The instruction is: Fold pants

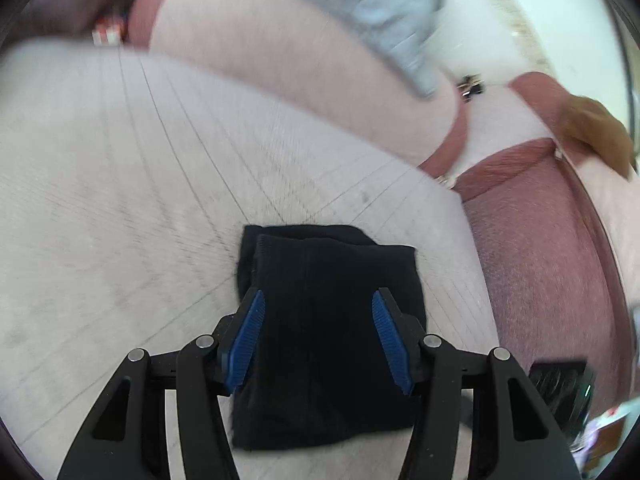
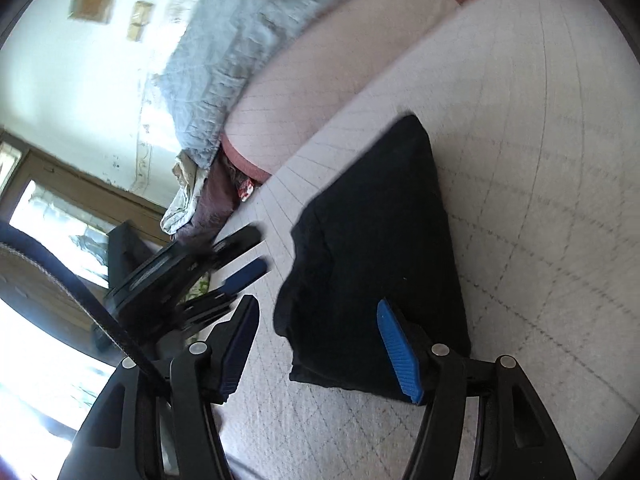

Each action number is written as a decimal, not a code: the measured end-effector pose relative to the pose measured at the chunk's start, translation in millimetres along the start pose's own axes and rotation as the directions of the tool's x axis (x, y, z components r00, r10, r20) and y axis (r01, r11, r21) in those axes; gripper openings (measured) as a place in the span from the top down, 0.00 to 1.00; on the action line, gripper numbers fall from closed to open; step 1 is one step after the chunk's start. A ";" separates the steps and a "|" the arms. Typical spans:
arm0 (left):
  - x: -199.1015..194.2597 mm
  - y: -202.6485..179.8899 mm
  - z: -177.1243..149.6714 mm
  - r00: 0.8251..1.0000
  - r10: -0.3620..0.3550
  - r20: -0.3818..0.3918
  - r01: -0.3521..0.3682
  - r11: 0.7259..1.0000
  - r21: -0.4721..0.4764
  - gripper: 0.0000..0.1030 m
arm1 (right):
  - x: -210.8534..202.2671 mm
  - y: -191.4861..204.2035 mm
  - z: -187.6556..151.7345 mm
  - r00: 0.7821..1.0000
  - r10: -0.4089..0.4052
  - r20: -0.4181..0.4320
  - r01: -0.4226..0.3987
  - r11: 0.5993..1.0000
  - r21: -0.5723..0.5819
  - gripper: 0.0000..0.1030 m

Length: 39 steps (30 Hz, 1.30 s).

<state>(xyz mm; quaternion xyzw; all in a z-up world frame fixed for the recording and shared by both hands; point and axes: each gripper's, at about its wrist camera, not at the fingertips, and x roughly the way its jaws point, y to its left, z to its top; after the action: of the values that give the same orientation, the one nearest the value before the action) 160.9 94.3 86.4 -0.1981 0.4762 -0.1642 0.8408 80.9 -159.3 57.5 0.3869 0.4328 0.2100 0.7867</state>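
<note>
A quilted white cover is spread over the surface, with a pale blue blanket heaped at its far edge. The black pants, folded into a compact rectangle, lie flat on the cover. Above them the left gripper and right gripper are held with jaws released, nothing grasped.

black pants lie folded flat on the pale quilted surface.
</note>
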 end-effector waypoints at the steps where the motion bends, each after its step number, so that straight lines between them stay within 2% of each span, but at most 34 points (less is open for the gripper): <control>1: -17.0 -3.0 -5.3 0.999 0.016 0.041 -0.017 1.000 0.025 0.47 | -7.6 6.2 -2.7 1.000 -0.009 0.018 0.009 1.000 -0.027 0.34; 3: -56.1 -14.7 -22.3 0.987 0.068 0.149 -0.083 0.992 0.094 0.46 | -25.3 19.5 -11.1 0.998 -0.017 0.065 0.022 0.996 -0.084 0.34; 4: -77.3 -22.4 -33.3 0.970 0.102 0.221 -0.132 0.983 0.126 0.43 | -37.3 26.9 -20.1 0.995 -0.027 0.093 0.039 0.992 -0.120 0.34; 6: -113.6 -34.4 -55.0 0.924 0.147 0.354 -0.214 0.964 0.156 0.28 | -51.9 35.8 -33.3 0.990 -0.054 0.127 0.076 0.982 -0.174 0.34; 8: -150.4 -42.9 -80.3 0.846 0.190 0.498 -0.294 0.945 0.141 0.01 | -69.0 47.0 -50.4 0.979 -0.105 0.176 0.146 0.960 -0.240 0.34; 10: -175.5 -50.7 -99.9 0.766 0.215 0.605 -0.347 0.932 0.109 0.00 | -83.8 57.5 -65.5 0.961 -0.151 0.232 0.216 0.932 -0.292 0.33; 11: -186.7 -53.5 -109.8 0.724 0.223 0.652 -0.368 0.925 0.093 0.00 | -92.5 63.8 -73.8 0.945 -0.182 0.273 0.267 0.911 -0.315 0.31; 12: -193.2 -55.2 -115.2 0.697 0.232 0.679 -0.385 0.919 0.081 0.00 | -99.9 69.2 -81.2 0.925 -0.212 0.317 0.318 0.887 -0.335 0.25; 13: -197.6 -56.6 -120.6 0.670 0.247 0.700 -0.407 0.911 0.067 0.00 | -107.8 75.2 -89.1 0.894 -0.246 0.374 0.382 0.854 -0.352 0.15; 15: -199.2 -60.9 -129.0 0.624 0.277 0.731 -0.454 0.889 0.051 0.00 | -121.1 85.3 -103.0 0.810 -0.305 0.501 0.512 0.783 -0.352 0.00; 16: -199.7 -62.4 -131.4 0.611 0.285 0.738 -0.471 0.880 0.051 0.00 | -124.6 88.1 -105.6 0.777 -0.318 0.543 0.551 0.760 -0.345 0.00; 17: -197.2 -64.4 -132.4 0.604 0.292 0.742 -0.490 0.870 0.057 0.00 | -126.2 88.6 -104.6 0.767 -0.325 0.553 0.566 0.750 -0.343 0.00; 22: -166.9 -72.7 -126.9 0.642 0.309 0.702 -0.526 0.843 0.110 0.00 | -118.5 80.6 -76.0 0.755 -0.385 0.530 0.598 0.737 -0.316 0.00; 24: -154.1 -66.1 -124.3 0.667 0.318 0.674 -0.519 0.847 0.113 0.00 | -107.5 72.9 -65.7 0.733 -0.416 0.539 0.637 0.697 -0.328 0.00; 26: -143.7 -58.4 -129.1 0.681 0.332 0.653 -0.515 0.851 0.104 0.00 | -94.6 62.0 -61.6 0.717 -0.440 0.541 0.663 0.670 -0.333 0.00; 28: -128.2 -46.9 -129.4 0.695 0.365 0.619 -0.532 0.841 0.101 0.00 | -83.0 42.8 -63.4 0.691 -0.479 0.542 0.695 0.647 -0.314 0.00; 29: -119.6 -40.6 -129.3 0.705 0.385 0.596 -0.542 0.834 0.102 0.00 | -73.9 30.8 -59.3 0.692 -0.526 0.495 0.703 0.647 -0.295 0.00; 30: -111.4 -34.0 -127.8 0.721 0.401 0.566 -0.543 0.833 0.102 0.00 | -71.4 23.9 -53.9 0.720 -0.529 0.449 0.676 0.681 -0.281 0.00; 31: -104.7 -29.1 -126.6 0.738 0.408 0.537 -0.536 0.838 0.100 0.00 | -72.4 20.4 -50.4 0.739 -0.510 0.439 0.649 0.713 -0.264 0.00; 32: -97.8 -23.8 -124.2 0.763 0.411 0.499 -0.519 0.850 0.094 0.00 | -72.9 18.7 -48.6 0.739 -0.503 0.447 0.645 0.720 -0.256 0.00; 34: -87.9 -19.1 -123.6 0.795 0.407 0.450 -0.487 0.870 0.074 0.00 | -69.1 18.3 -45.3 0.735 -0.508 0.449 0.653 0.709 -0.266 0.00; 39: -74.4 -19.3 -126.3 0.819 0.398 0.414 -0.471 0.878 0.088 0.00 | -51.2 13.2 -45.6 0.782 -0.503 0.369 0.611 0.735 -0.294 0.00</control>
<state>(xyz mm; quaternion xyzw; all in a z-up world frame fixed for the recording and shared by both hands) 13.1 89.8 91.5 -0.0324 0.3177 0.0308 0.9472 15.0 -165.8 79.5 0.0939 0.3680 -0.0077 0.9250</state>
